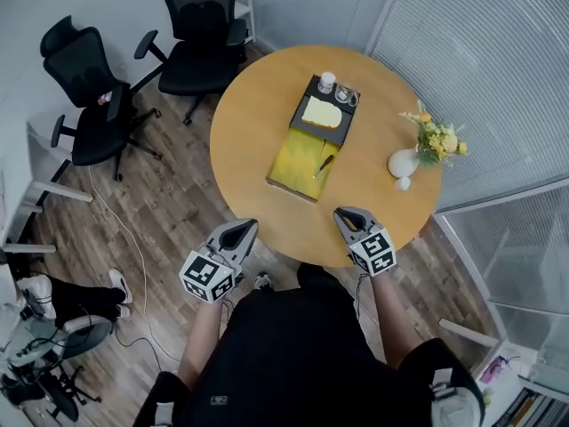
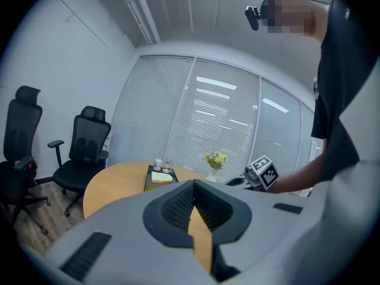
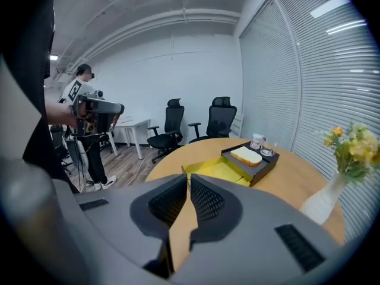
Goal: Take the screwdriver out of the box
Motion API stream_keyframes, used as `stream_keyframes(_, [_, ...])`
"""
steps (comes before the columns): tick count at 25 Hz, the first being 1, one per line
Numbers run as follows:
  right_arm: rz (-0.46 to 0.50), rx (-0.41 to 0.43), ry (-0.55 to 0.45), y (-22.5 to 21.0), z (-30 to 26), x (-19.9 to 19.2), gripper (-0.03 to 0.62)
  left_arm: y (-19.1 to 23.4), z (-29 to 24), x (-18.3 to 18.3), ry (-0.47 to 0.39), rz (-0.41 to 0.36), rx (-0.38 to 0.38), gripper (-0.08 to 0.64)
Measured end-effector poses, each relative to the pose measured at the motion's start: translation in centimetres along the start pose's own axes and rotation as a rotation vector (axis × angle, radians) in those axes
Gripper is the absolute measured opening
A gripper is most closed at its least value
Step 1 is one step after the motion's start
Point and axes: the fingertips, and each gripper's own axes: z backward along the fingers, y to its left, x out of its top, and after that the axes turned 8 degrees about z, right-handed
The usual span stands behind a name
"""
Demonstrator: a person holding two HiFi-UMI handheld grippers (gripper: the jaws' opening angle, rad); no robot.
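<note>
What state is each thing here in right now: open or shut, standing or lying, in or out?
Left gripper: shut, empty.
Right gripper: shut, empty.
Yellow box: open on the table.
Screwdriver: lying inside the yellow box, untouched.
Vase: upright, holding flowers.
Cup: upright on the black tray.

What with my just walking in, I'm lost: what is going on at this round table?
A person stands at the round table holding a gripper in each hand. The left gripper and the right gripper are both shut and empty, held by the table's near edge. The screwdriver lies in the open yellow box further in, untouched, so taking it out has not yet begun.
</note>
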Motion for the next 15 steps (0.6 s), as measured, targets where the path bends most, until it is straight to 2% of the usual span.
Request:
stream_keyframes(5, [0.027, 0.054, 0.015, -1.9, -1.1, -0.9, 0.015, -0.5, -1.6, 0.0, -0.013, 0.014, 0.042, 0.006])
stream_keyframes(10, [0.102, 0.134, 0.030, -3.9, -2.8, -1.9, 0.015, -1.1, -3.2, -0.5, -0.021, 0.024, 0.084, 0.006])
stream_keyframes(15, [0.271, 0.256, 0.094, -6.1, -5.2, -2.8, 0.015, -1.5, -3.9, -1.1, -0.046, 0.047, 0.151, 0.006])
